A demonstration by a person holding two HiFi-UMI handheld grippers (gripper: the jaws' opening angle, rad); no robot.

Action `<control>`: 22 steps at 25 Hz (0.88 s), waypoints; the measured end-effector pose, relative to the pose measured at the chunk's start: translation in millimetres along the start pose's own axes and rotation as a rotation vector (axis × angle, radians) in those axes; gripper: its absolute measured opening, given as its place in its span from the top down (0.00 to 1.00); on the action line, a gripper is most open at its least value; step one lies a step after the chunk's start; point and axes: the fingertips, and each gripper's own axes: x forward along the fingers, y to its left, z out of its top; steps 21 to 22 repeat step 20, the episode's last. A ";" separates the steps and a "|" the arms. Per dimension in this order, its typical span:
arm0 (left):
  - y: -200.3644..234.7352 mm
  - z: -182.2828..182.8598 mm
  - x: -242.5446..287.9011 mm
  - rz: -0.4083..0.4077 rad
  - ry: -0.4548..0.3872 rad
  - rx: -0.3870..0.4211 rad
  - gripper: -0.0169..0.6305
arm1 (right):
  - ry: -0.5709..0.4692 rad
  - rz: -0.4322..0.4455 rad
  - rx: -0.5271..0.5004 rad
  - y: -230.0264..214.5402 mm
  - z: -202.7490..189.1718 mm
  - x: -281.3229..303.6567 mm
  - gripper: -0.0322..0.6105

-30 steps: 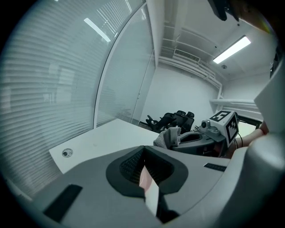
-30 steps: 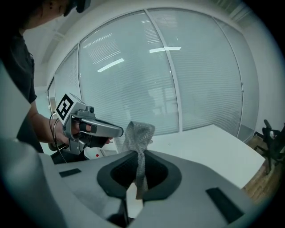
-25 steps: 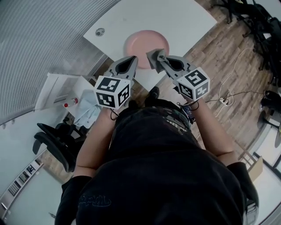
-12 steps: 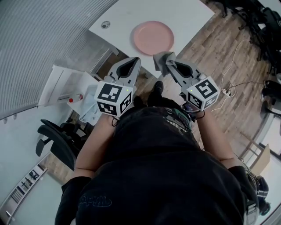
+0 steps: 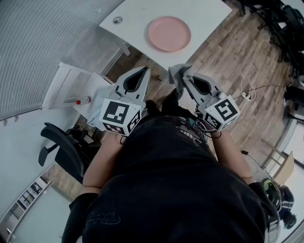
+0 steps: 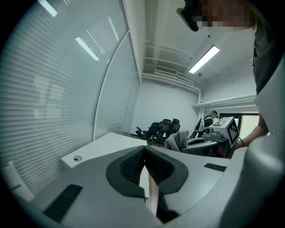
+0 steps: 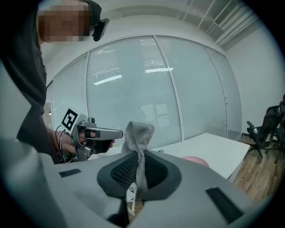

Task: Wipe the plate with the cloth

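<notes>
A pink plate (image 5: 169, 33) lies on the white table (image 5: 209, 14), well ahead of both grippers. My right gripper (image 5: 179, 77) is shut on a grey cloth (image 5: 175, 72), which sticks up from between its jaws (image 7: 139, 133). In the right gripper view the plate (image 7: 194, 160) peeks over the jaws, and the left gripper (image 7: 116, 132) is at the left. My left gripper (image 5: 144, 72) is shut with nothing in it (image 6: 145, 155). Both grippers hang off the table's near edge, above the floor. The left gripper view shows the right gripper (image 6: 194, 145) and the cloth (image 6: 177, 140) beside it.
A small round grommet (image 5: 117, 20) sits in the table near its left corner. A white low cabinet (image 5: 66, 83) with a red-capped bottle (image 5: 83, 100) stands at the left, a black office chair (image 5: 61, 147) below it. Cables (image 5: 259, 85) lie on the wooden floor at the right.
Both grippers have drawn back from the table edge and risen a little, so the plate now lies farther ahead. The cloth stays clamped in the right gripper.
</notes>
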 end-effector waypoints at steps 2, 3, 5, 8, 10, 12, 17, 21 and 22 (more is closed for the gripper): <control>0.5 1.7 -5.5 0.008 -0.010 0.006 0.95 | -0.005 0.003 -0.002 4.7 1.1 -1.5 0.89; 0.7 2.2 -7.1 0.013 -0.014 0.007 0.95 | -0.009 0.004 -0.003 6.4 2.4 -2.4 0.90; 0.4 2.6 -9.2 0.017 -0.019 0.005 0.95 | -0.015 0.008 -0.006 10.0 5.0 -3.5 0.89; -2.1 2.9 -11.5 0.010 -0.023 -0.001 0.95 | -0.021 0.012 -0.011 14.2 9.4 -3.6 0.90; -4.3 2.7 -12.6 0.006 -0.025 0.000 0.95 | -0.027 0.013 -0.017 16.7 11.8 -4.4 0.90; -6.5 2.6 -13.2 0.002 -0.026 -0.001 0.95 | -0.031 0.012 -0.021 18.7 13.1 -5.8 0.90; -9.6 0.3 -16.3 -0.008 -0.021 0.007 0.95 | -0.038 0.002 -0.021 22.1 12.7 -7.2 0.90; -10.1 -1.7 -19.3 -0.011 -0.019 0.003 0.95 | -0.039 -0.001 -0.023 26.9 11.6 -7.3 0.90; -10.1 -1.7 -19.3 -0.011 -0.019 0.003 0.95 | -0.039 -0.001 -0.023 26.9 11.6 -7.3 0.90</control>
